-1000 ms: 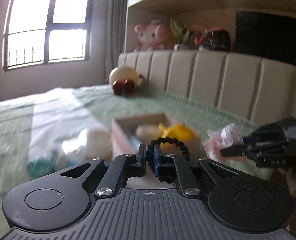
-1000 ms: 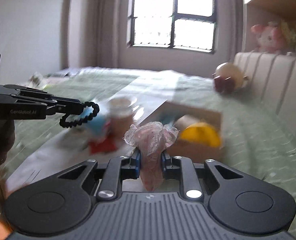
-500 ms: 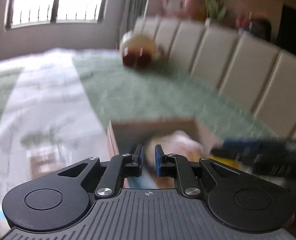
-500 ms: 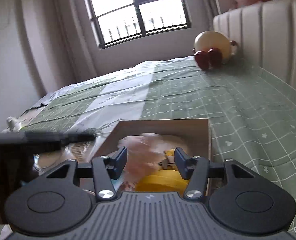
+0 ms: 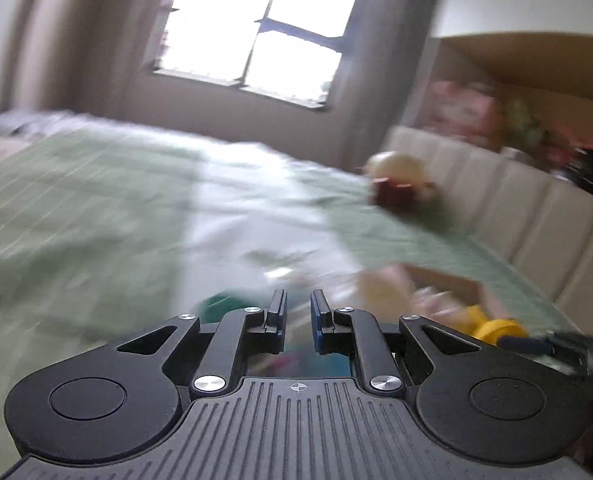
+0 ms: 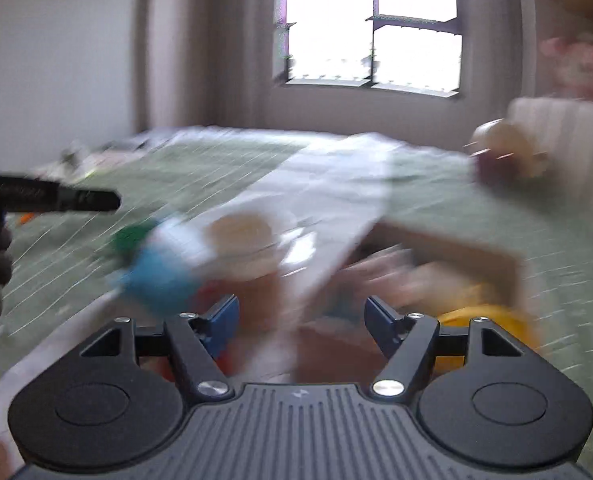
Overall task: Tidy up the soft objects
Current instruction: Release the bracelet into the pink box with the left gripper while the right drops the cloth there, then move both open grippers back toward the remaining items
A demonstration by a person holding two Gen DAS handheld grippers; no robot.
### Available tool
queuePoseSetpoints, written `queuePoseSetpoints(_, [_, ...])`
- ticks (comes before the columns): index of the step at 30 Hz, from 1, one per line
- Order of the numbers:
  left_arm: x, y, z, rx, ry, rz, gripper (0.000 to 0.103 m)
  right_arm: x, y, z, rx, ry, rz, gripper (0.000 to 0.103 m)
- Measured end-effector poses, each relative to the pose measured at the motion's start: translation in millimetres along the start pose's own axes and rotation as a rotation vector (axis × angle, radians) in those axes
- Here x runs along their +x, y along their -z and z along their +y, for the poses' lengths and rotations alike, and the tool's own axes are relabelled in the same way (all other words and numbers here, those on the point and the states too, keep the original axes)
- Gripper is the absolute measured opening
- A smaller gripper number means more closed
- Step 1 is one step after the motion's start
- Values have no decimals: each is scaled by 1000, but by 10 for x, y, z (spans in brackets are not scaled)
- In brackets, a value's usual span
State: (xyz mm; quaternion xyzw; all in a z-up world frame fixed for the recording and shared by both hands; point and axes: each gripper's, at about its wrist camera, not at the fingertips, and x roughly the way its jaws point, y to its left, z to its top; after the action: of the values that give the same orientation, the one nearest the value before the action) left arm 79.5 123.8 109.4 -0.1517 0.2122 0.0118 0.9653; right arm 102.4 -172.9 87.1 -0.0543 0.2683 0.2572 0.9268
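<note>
Here both views are smeared by motion, so detail is thin. The left gripper (image 5: 296, 312) shows its jaws drawn narrow with only a slim gap and nothing between them. The right gripper (image 6: 302, 320) has its jaws opening, already wide, and nothing sits between its pads.

The cardboard box (image 6: 448, 240) lies on the green bedspread (image 5: 76, 220), ahead and right of the right gripper, and holds a yellow soft item (image 6: 488, 320) with a pale pinkish shape (image 6: 380, 270) beside it; what that shape is cannot be told through the blur. Left of the box, loose on the bed, are a blue soft toy (image 6: 156, 280), a green item (image 6: 130, 236) and a tan round object (image 6: 242, 236). These look like what remains to be sorted.

The main risk, by this reading, is speed. With the scene so blurred, either gripper could overshoot a loose item and close on the bedspread instead, bunching the cloth. The toys lie close together, so a wide right jaw might catch two at once or nudge one away. The left gripper (image 6: 56, 200) reaches in from the left of the right wrist view toward the same cluster, so the two tools could meet if both go for one item. The box wall is light and could be knocked askew.
</note>
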Motion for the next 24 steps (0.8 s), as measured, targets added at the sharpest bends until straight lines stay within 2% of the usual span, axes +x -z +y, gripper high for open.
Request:
queuePoseSetpoints(3, [-126, 185, 308, -72, -32, 52, 14, 174, 36, 434, -69, -20, 29, 70])
queuePoseSetpoints(6, [-239, 381, 525, -108, -32, 78, 14, 264, 12, 795, -155, -10, 22, 70])
queuePoseSetpoints(8, [-257, 444, 618, -132, -29, 100, 14, 304, -18, 975, -214, 22, 10, 70])
queuePoseSetpoints(10, [-259, 509, 726, -159, -23, 123, 14, 291, -77, 1044, -206, 28, -2, 70])
queuePoseSetpoints(16, [-444, 754, 861, -148, -38, 140, 14, 241, -294, 860, -52, -5, -3, 70])
queuePoseSetpoints(19, [-473, 800, 840, -113, 0, 129, 14, 279, -428, 666, 63, -27, 38, 71])
queuePoseSetpoints(21, [-475, 807, 858, -124, 35, 133, 14, 346, -495, 512, 158, -61, 78, 71])
queuePoseSetpoints(24, [-451, 826, 881, -124, 29, 145, 14, 530, -507, 302, 304, -116, 147, 75])
